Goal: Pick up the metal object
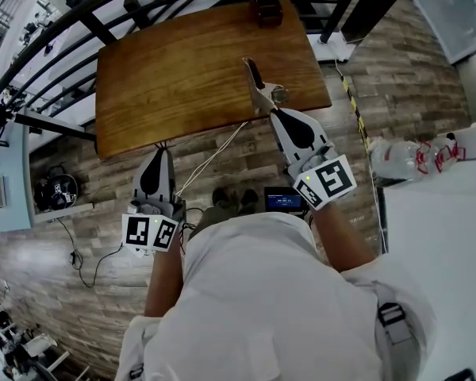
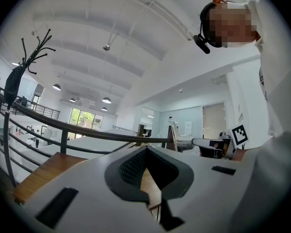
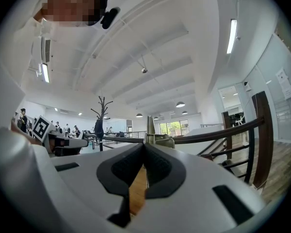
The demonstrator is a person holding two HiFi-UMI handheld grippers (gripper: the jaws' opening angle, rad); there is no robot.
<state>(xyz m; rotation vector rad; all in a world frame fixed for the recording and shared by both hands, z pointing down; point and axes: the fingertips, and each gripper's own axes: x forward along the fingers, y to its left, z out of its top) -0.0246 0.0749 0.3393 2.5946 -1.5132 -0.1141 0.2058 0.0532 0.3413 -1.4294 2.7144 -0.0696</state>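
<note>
1. The metal object (image 1: 260, 88) is being held over the near right corner of the desk (image 1: 182, 70). Its dark end is pointing toward the far edge, and its near end is being gripped.
2. The pickup is being judged as largely done, since the object is being carried in a grip and is not lying loose on the wood. Whether it is fully clear of the desk cannot be told from above. The right gripper view is being aimed out at railing and ceiling, which suggests a raised hold.
3. The object is being clamped by the right gripper (image 1: 274, 111). The jaws are being pressed together on it with almost no gap, and a pale metal part is being shown standing just past the tips in the right gripper view.
4. The left gripper (image 1: 160, 151) is being held just off the desk's near edge, toward the left corner. Its jaws are being held together, with nothing between them and nothing being touched.
5. Little is being judged as left: at most, the object is to be lifted clear and held steady.
</note>
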